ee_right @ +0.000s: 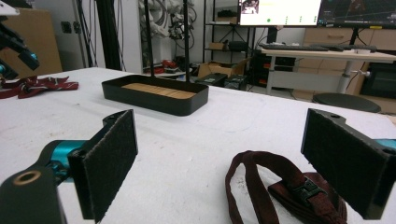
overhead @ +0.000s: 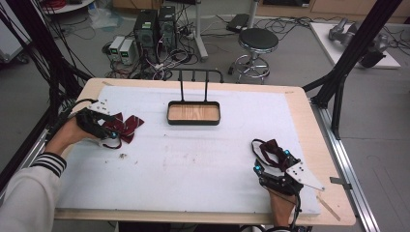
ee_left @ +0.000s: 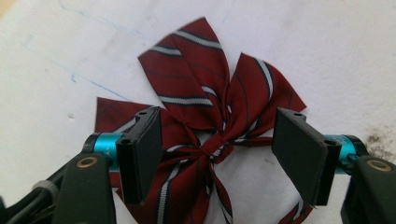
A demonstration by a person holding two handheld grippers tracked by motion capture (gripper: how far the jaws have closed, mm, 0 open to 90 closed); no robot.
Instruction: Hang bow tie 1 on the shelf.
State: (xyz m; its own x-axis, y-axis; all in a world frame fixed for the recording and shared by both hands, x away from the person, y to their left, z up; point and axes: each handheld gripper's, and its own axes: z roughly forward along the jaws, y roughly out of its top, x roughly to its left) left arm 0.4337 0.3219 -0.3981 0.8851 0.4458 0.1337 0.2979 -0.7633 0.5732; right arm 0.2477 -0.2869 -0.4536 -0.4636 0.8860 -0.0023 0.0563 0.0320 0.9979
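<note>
The striped bow [ee_left: 205, 116] lies flat on the white mat [overhead: 193, 159] at the far left of the table, dark red with pale stripes, its loops fanned out from a knot in the middle. My left gripper [ee_left: 219, 154] hangs right over it with its jaws wide apart, one on each side of the knot; from above, the left gripper [overhead: 107, 129] sits at the bow's [overhead: 124, 126] near left edge. I cannot tell whether the jaws touch the cloth.

At the near right of the mat lies a dark red strap [ee_right: 271, 186], looped, with a small black clasp [ee_right: 306, 189] on it. My right gripper [ee_right: 224, 172] has its jaws spread wide, the strap between them and close to the right jaw. In the high view the right gripper [overhead: 270, 162] is just behind the strap [overhead: 268, 150], near the table's near right corner.

Between the two, toward the far side, stands a black tray [overhead: 193, 121] with a wooden floor and a tall wire handle [overhead: 194, 77]. It is well apart from both bow and strap.

Past the table, on the floor, are a round stool [overhead: 257, 41] and computer towers [overhead: 154, 26] among loose cables.
</note>
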